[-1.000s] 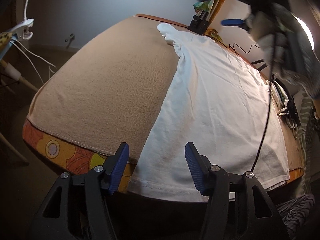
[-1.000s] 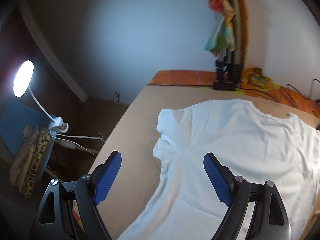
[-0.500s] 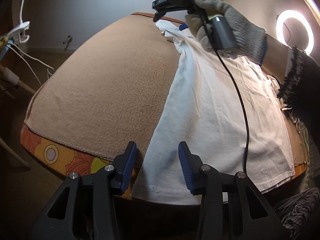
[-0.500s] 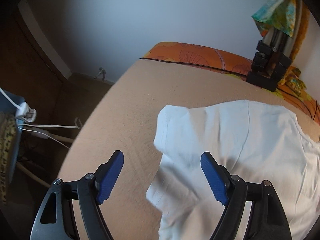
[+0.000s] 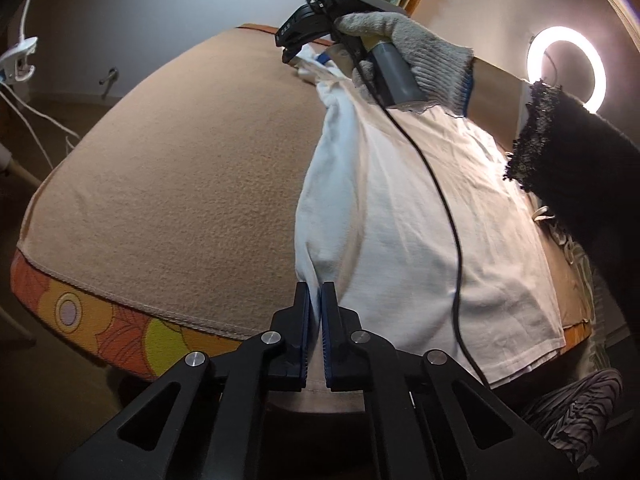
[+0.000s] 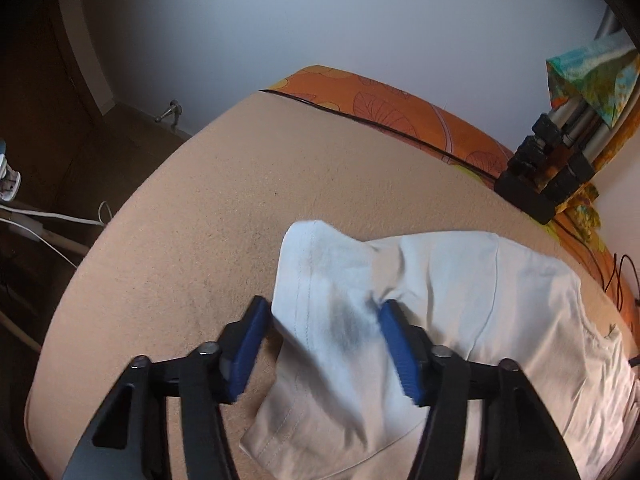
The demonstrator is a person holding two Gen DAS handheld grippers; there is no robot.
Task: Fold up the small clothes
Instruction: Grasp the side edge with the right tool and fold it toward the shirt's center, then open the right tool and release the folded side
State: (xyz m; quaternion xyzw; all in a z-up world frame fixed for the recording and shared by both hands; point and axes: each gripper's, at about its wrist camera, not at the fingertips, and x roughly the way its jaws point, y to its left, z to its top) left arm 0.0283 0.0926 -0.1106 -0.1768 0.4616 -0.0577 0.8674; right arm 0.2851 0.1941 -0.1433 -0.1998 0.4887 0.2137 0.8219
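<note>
The plain white cotton T-shirt [image 5: 420, 216] is lying flat on the tan fleece blanket [image 5: 180, 184] that is covering the bed, occupying the blanket's right-hand part in the left wrist view. No fold is showing yet, so the task is judged to be at its very start: the grips on one long side are being set, and every fold is remaining.

The left gripper [image 5: 315, 304] is clenching the shirt's hem corner, with cloth bunching between its blue pads. The right gripper [image 6: 326, 318] is straddling the short sleeve [image 6: 320, 276]; its jaws have just been closing, with the sleeve between them. The near pad is not yet pressing the cloth.

No container is appearing in either view. The shirt is resting directly on the blanket.
</note>
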